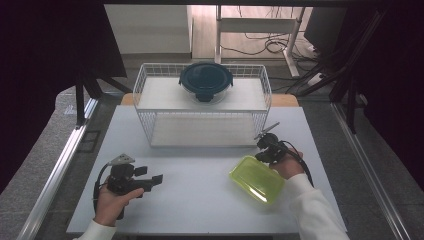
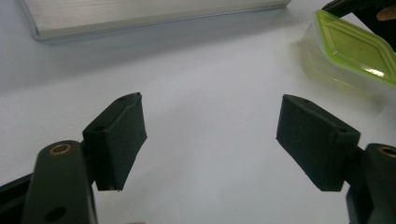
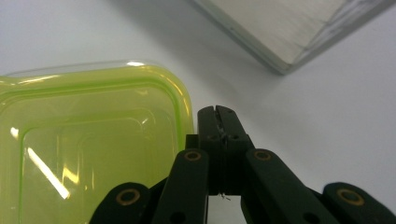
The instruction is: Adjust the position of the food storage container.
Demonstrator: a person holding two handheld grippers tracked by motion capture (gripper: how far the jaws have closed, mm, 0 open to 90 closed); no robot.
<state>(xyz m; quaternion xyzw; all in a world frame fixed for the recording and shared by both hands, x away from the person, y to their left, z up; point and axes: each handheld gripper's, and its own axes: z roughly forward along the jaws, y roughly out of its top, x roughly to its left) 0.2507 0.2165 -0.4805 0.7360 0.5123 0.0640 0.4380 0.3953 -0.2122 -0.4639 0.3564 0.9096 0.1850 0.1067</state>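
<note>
A yellow-green lidded container (image 1: 256,179) lies on the white table (image 1: 200,200) at the front right; it is also in the left gripper view (image 2: 355,46) and the right gripper view (image 3: 93,140). My right gripper (image 1: 270,147) sits at the container's far corner. Its jaws (image 3: 218,112) are shut, pad against pad, just beside the lid's edge, and I see nothing between them. My left gripper (image 1: 155,179) rests low at the front left, pointing right toward the container. Its jaws (image 2: 210,126) stand wide open over bare table.
A white wire rack (image 1: 202,107) with two shelves stands at the back of the table. A round container with a dark lid (image 1: 206,80) sits on its top shelf. The rack's lower shelf edge (image 3: 289,42) lies close beyond the right gripper.
</note>
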